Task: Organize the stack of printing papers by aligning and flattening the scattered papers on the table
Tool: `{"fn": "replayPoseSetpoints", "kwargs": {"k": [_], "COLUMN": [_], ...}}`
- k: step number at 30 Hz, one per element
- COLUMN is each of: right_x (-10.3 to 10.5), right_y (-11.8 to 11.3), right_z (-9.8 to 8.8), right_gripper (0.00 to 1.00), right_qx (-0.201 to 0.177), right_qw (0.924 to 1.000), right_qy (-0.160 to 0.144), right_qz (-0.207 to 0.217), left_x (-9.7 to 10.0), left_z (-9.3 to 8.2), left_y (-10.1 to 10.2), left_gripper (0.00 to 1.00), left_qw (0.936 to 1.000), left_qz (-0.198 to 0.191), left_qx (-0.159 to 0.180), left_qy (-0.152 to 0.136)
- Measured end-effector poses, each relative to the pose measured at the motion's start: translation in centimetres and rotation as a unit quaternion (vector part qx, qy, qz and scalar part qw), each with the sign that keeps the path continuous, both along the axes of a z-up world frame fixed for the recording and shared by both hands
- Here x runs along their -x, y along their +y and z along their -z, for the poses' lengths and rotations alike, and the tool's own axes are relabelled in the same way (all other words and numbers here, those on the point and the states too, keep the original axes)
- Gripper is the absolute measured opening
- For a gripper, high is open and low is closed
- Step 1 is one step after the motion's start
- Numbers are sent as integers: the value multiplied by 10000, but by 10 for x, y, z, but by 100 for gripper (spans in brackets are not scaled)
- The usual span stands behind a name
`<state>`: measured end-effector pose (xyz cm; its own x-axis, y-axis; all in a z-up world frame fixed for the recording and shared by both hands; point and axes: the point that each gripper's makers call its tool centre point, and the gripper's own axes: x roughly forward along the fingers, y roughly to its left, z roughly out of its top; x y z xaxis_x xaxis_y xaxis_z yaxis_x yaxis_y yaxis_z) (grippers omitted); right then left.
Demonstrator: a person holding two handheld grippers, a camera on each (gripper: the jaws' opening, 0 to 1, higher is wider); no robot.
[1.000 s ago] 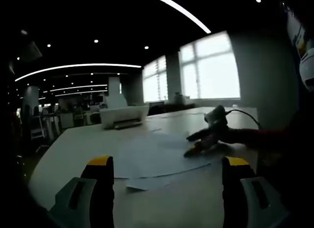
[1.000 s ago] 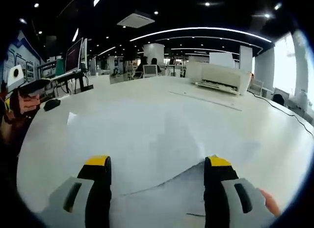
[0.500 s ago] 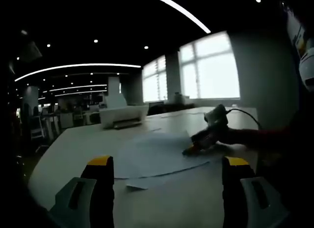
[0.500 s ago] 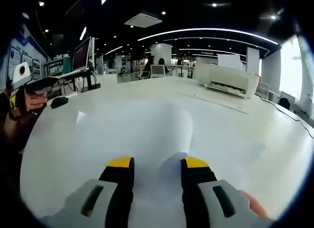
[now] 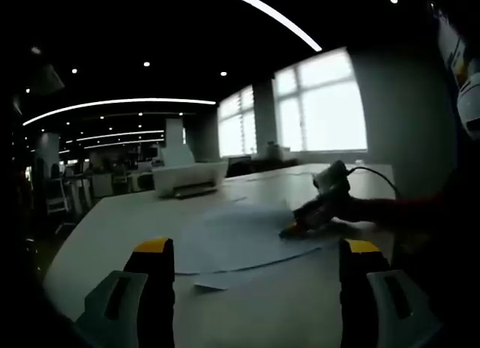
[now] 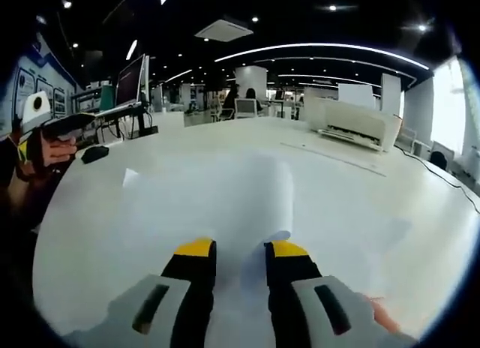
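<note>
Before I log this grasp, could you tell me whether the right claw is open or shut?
Shut: the right claw pinches the lifted sheet.

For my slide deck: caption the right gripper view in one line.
Right gripper pinches a lifted sheet of paper on the white table, printer behind.

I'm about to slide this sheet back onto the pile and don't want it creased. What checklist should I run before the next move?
1. Right gripper closed on the paper: ok, jaws nearly together with the sheet's edge between them.
2. Sheet free of creases: cannot tell; it bows upward near the jaws.
3. Left gripper clear of the sheets: ok, open and above the table.
4. Loose sheets aligned: not ok, edges fan out unevenly.
5. Printer out of the way: ok, far across the table.
</note>
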<state>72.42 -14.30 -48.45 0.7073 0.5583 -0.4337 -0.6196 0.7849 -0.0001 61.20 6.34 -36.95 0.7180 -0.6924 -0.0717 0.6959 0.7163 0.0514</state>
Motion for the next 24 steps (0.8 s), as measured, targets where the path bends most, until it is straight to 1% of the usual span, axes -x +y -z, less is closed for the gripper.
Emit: {"fn": "replayPoseSetpoints", "kwargs": {"k": [2, 10, 14, 19, 24], "right_x": [1, 7, 8, 8, 9], "right_y": [1, 8, 11, 11, 11], "right_z": [0, 0, 0, 0, 0], "right_gripper": [20, 9, 8, 8, 7], "right_qx": [7, 52, 129, 74, 45], "right_qw": [10000, 10000, 9998, 9999, 9999], "right_qy": [6, 14, -46, -25, -71], "right_qz": [34, -82, -112, -126, -150], "left_x": [0, 0, 0, 0, 1], "left_z": [0, -2, -3, -2, 3], "left_y": [0, 0, 1, 0, -1], "left_gripper": [93, 93, 93, 93, 93], "left_qw": [10000, 10000, 10000, 10000, 10000], "left_qz": [-2, -3, -20, -7, 27], "left_qx": [-4, 4, 5, 4, -32], "left_qy": [0, -24, -40, -33, 15]}}
